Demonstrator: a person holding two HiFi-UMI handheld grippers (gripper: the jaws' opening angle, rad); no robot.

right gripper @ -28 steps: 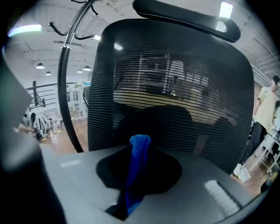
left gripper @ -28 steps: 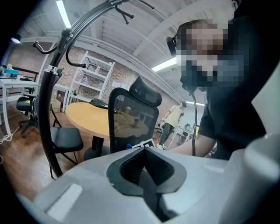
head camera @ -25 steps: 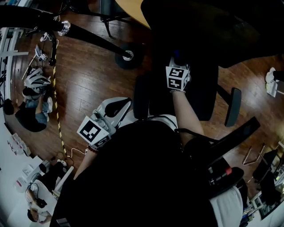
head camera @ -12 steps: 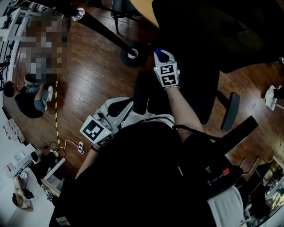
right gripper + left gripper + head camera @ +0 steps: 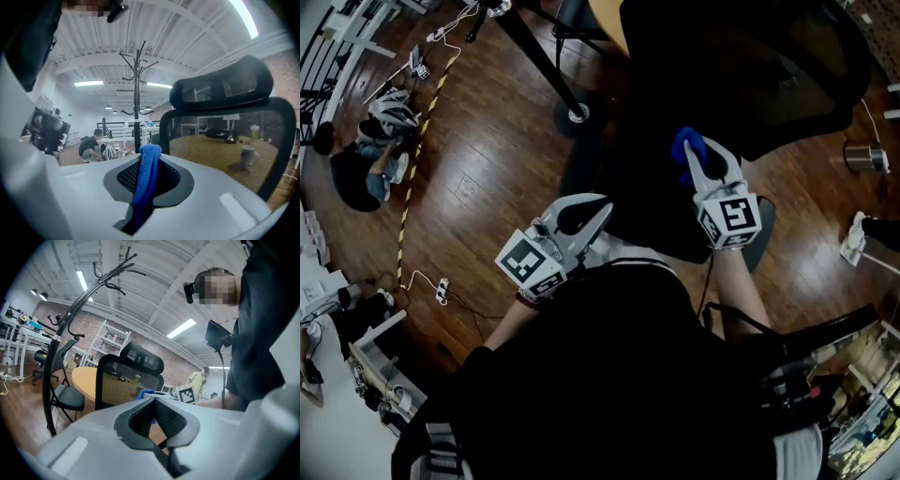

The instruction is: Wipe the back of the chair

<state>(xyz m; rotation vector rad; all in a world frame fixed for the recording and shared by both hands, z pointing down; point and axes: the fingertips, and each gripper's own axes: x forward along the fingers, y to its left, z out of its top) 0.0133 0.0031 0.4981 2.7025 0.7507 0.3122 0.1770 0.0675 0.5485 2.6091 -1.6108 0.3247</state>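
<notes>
Two grippers up, only one carrying the tool. Left to right in the head view:

Far left, a person [image 5: 366, 178] sits on the wood floor [image 5: 487, 159], not part of this.

Left gripper [image 5: 592, 204]: jaws closed on nothing, per its own view. The blue seen past them there is the other gripper's cloth. A second ago it was parked low by the body. Now it has come up and forward and sits roughly level with the right one, forearm still tucked in. Looks like repositioning, not joining the wipe.

Right gripper [image 5: 701, 155]: clamped on the blue cloth [image 5: 683, 148], with a fold poking up out of the jaws. A second ago this arm was reached forward over the chair, and half a second ago it was further left. Now it has pulled back and swung right, elbow bent, jaws aimed at the chair back [image 5: 225, 154].

The chair back stands upright directly ahead. The right gripper view puts the mesh panel and headrest [image 5: 220, 91] ahead and right of the cloth, with a clear gap, so no contact.

My read: one stroke has ended and this is a reset for the next pass. The arm needs to extend again to get the cloth onto the mesh. Can't tell how much of the back is already wiped
</notes>
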